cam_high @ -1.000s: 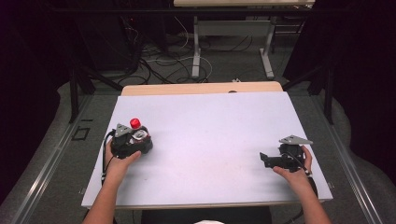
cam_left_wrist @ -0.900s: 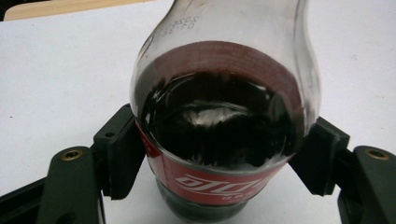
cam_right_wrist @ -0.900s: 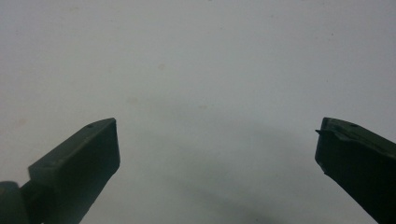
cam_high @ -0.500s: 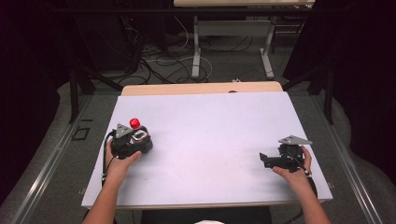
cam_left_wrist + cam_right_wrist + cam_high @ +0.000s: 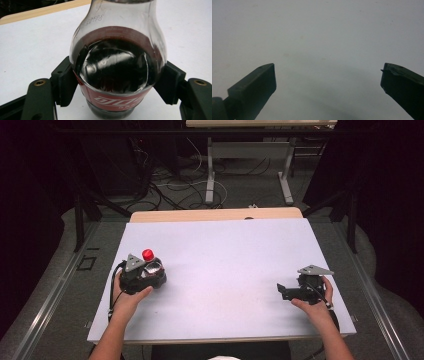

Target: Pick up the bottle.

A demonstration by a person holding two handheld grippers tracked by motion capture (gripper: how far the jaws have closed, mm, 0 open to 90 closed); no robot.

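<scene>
Black hand-held gripper point(image 5: 148, 276) with grey triangular plate, black cable, brass screw inserts

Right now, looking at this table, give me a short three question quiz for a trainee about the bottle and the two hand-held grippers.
1. True or false: the left hand-held gripper is clamped on the bottle.
2. What colour is the bottle's cap in the high view? A) blue B) red C) white
3. Fill in: the right hand-held gripper has its jaws ____ with bare table between them.

Key
1. True: both pads press on the sides of the bottle, which holds dark liquid and bears a red label.
2. B, red.
3. Open: the jaws stand wide apart and nothing lies between them.
</scene>
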